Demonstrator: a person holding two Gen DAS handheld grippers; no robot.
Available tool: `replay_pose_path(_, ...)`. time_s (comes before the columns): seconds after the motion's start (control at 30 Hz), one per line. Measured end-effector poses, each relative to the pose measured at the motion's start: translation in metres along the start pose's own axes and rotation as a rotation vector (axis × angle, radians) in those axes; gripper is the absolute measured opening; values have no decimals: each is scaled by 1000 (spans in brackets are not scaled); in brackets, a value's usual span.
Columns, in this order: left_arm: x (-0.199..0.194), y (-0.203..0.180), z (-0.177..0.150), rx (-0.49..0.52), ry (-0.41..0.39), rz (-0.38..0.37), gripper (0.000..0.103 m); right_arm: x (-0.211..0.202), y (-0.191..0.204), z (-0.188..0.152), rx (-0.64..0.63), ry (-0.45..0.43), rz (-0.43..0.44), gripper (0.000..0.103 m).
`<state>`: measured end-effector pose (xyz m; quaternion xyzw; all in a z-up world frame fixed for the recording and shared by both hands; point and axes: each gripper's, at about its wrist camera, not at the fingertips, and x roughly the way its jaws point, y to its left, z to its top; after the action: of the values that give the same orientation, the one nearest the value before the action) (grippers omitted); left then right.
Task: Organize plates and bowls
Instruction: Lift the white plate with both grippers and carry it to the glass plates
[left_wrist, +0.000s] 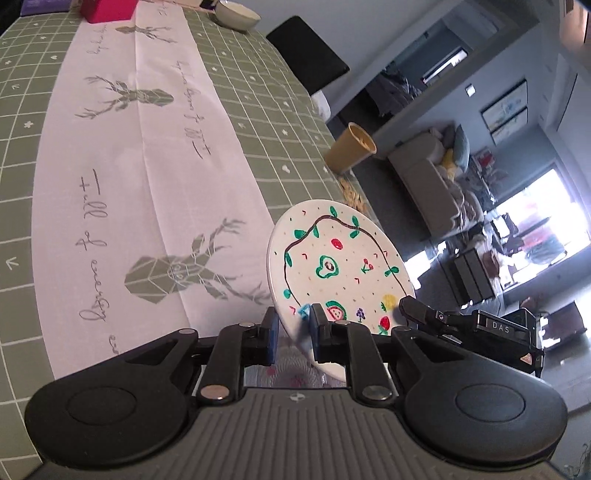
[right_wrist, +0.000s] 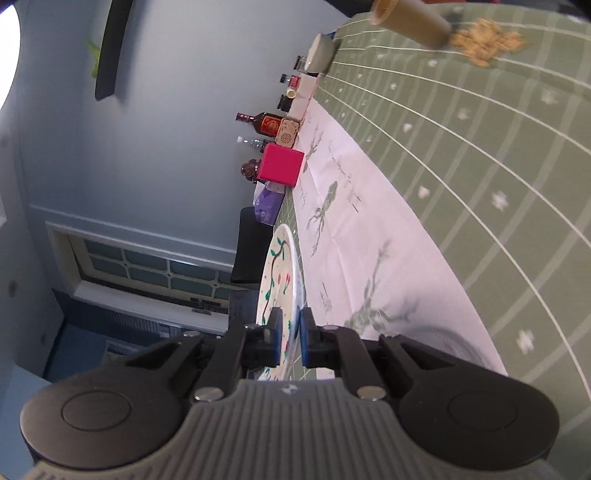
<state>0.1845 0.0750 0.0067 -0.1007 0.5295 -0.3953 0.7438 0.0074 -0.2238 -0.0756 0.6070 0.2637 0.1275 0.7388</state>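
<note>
A: How does the plate (left_wrist: 338, 266) sit?
B: Tilted on edge above the bench (left_wrist: 258, 122); both hand-held grippers, left (left_wrist: 291, 328) and right (right_wrist: 290, 334), pinch its rim; painted face toward the left camera.

Count, both wrist views:
- Painted plate (left_wrist: 338, 266): 1, held up on edge between the pads of both grippers.
- Grippers: 2, the left gripper (left_wrist: 291, 332) and the right gripper (right_wrist: 290, 338).
- Bowl (left_wrist: 237, 14): 1, far ahead of the left gripper.
- Yellow cup (left_wrist: 350, 147): 1, tipped on its side, ahead and right of the left gripper.
- Pink box (right_wrist: 281, 165): 1, ahead of the right gripper.
- Bottles behind the box: several; exact number unclear.
</note>
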Motion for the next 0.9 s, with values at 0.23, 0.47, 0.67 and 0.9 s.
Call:
replay_pose_path(0.23,22,-21,-20,126,124,110,21,-14,-46,-27,80,10,-10,8)
replay_pose_path(0.47,43,-25,-26,219,222,247,24,-15,-58,-42,93,37,-47,8)
replay_pose_path(0.67,65,-35,-32,306,283,338,13,-21,-50,-47,59,21,-65,9)
replay_pose_path(0.9,73,-35,-31,313,295,379,13,-24,-61,-50,90,36,-120,5)
